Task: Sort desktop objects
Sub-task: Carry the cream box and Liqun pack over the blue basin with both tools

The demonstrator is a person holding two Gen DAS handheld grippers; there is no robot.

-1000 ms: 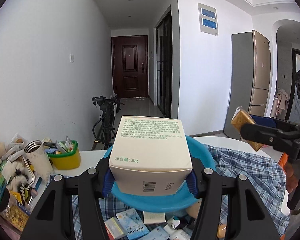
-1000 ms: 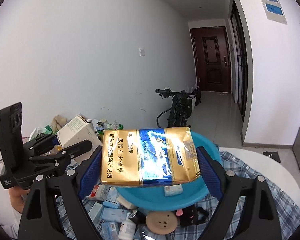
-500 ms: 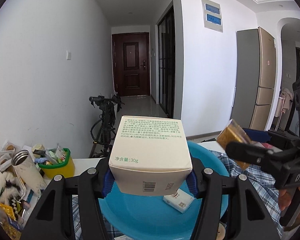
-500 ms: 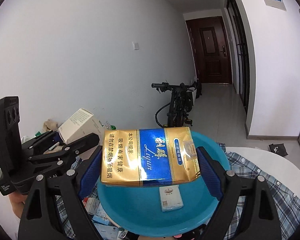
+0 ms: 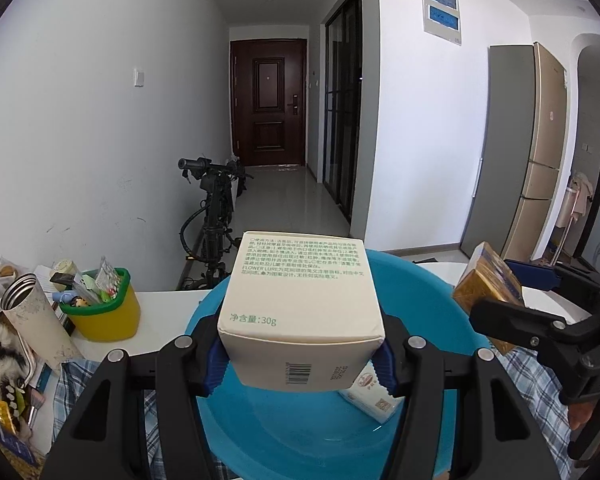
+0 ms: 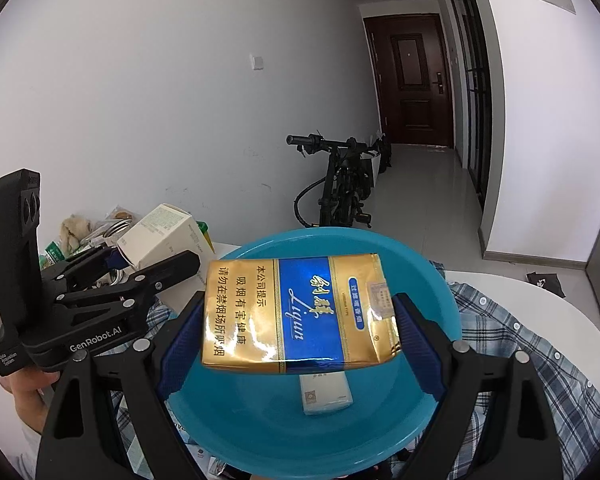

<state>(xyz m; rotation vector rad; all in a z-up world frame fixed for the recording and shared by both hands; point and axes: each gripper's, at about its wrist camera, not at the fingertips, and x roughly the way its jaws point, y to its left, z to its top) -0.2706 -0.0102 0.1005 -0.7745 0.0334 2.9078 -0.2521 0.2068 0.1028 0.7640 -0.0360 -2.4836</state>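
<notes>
We see a white round table (image 6: pixel 540 304) draped with a blue plaid shirt (image 6: pixel 496 320), and on that shirt sits a wide blue plastic basin (image 6: pixel 432 304), the largest thing in reach. Beyond the table a black bicycle (image 5: pixel 216 216) leans by the wall of a hallway that ends in a dark door. Over the basin we hold both tools: the left gripper (image 5: pixel 300 356) has its jaws clenched on a cream cardboard box (image 5: pixel 300 304) printed with green text and a barcode, the blue pads pressing its two sides, and the box hangs above the basin's near half. The right gripper (image 6: pixel 300 332) has its jaws set wide and clamped on a gold and blue cigarette carton (image 6: pixel 300 312), held flat above the basin's middle. Inside the basin lies one small white pack (image 6: pixel 326 394), just below the carton. At the table's left edge we find a yellow cup with a green rim (image 5: pixel 104 308), stuffed with small packets, and beside it a steel flask (image 5: pixel 28 320) among loose clutter. A hand (image 6: pixel 32 392) grips the left tool's handle.
</notes>
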